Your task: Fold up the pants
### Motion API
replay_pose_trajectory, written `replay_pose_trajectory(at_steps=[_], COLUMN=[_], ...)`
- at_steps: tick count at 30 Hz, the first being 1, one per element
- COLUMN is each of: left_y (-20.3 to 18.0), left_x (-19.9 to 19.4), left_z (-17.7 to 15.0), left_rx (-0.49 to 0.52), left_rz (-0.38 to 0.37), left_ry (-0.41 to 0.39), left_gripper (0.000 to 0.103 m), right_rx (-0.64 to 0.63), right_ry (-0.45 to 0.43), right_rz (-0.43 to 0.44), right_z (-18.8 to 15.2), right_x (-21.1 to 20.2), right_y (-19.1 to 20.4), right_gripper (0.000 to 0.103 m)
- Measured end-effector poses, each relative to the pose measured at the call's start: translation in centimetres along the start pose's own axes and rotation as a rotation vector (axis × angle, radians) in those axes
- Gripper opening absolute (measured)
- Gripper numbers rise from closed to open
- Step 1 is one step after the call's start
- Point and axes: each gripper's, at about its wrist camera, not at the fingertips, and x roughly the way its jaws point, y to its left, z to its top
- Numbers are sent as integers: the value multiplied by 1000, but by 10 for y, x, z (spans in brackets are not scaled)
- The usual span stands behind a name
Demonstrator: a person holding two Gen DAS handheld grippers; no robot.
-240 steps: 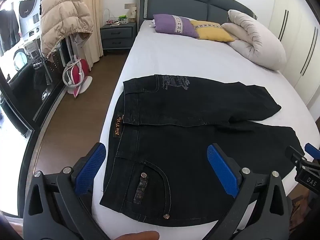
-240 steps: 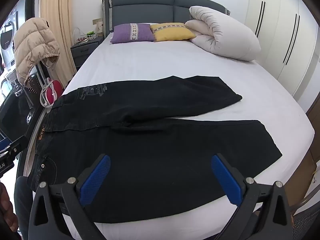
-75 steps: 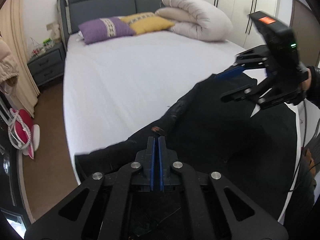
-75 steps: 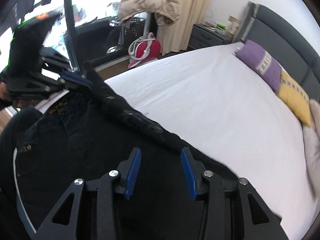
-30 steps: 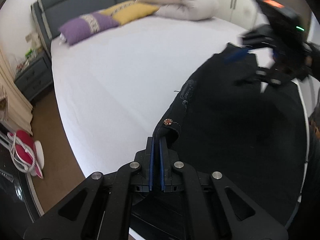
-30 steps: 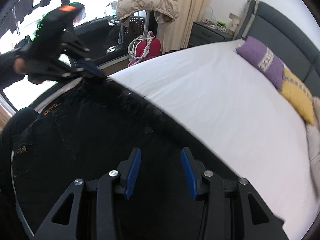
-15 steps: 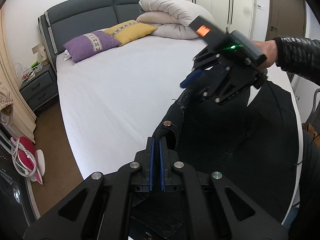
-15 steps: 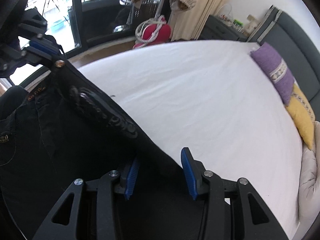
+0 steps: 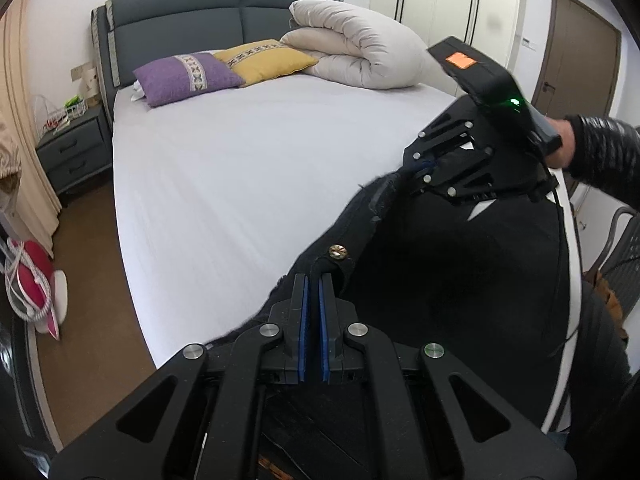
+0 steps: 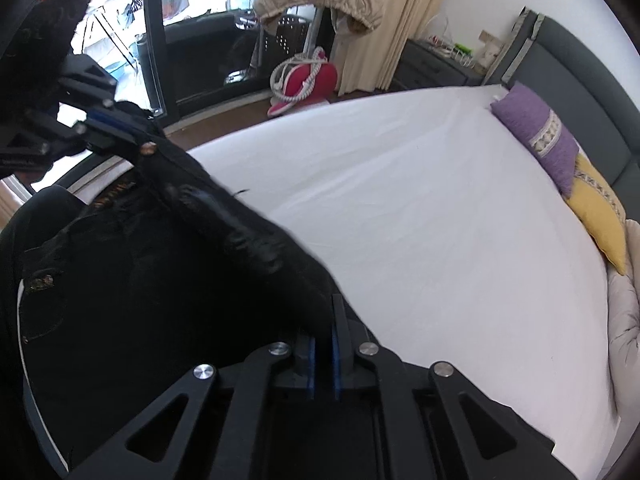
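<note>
At six o'clock in its own view the left gripper [image 9: 311,300] is clamped on the waistband of the black pants [image 9: 460,280]. Toward two o'clock the right gripper [image 9: 424,168], whose jaws have just been closing, pinches the same folded edge, lifted over the bed [image 9: 240,168]. Uneven tension could drag thick denim from either narrow pinch, spoiling the fold.
</note>
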Motion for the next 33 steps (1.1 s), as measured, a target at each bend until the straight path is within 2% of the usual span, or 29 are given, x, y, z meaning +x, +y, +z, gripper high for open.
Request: replay_pose_trajectory(at_steps=[6, 11, 13, 20, 23, 28, 33], left_y=[-28, -62, -75, -128, -141, -162, -170], left_x=[-22, -35, -38, -43, -41, -49, -51], left_z=[-30, -66, -81, -135, -146, -172, -172], left_rx=[-26, 20, 40, 98, 113, 131, 134], left_rz=[-16, -40, -48, -97, -112, -136, -140], left_ry=[6, 46, 67, 162, 197, 235, 249], left_gripper=[3, 3, 3, 3, 3, 3, 3], right_rx=[-68, -61, -69, -232, -261, -284, -305], right_ry=[9, 35, 46, 128, 147, 155, 185], right_rz=[58, 57, 40, -62, -82, -140, -184], right_z=[-19, -53, -66, -118, -136, -148, -152], right_x=[-10, -25, -33, -43, -44, -53, -62], right_y=[67, 101, 114, 193, 216, 237, 252], right_gripper=[7, 7, 7, 7, 7, 7, 7])
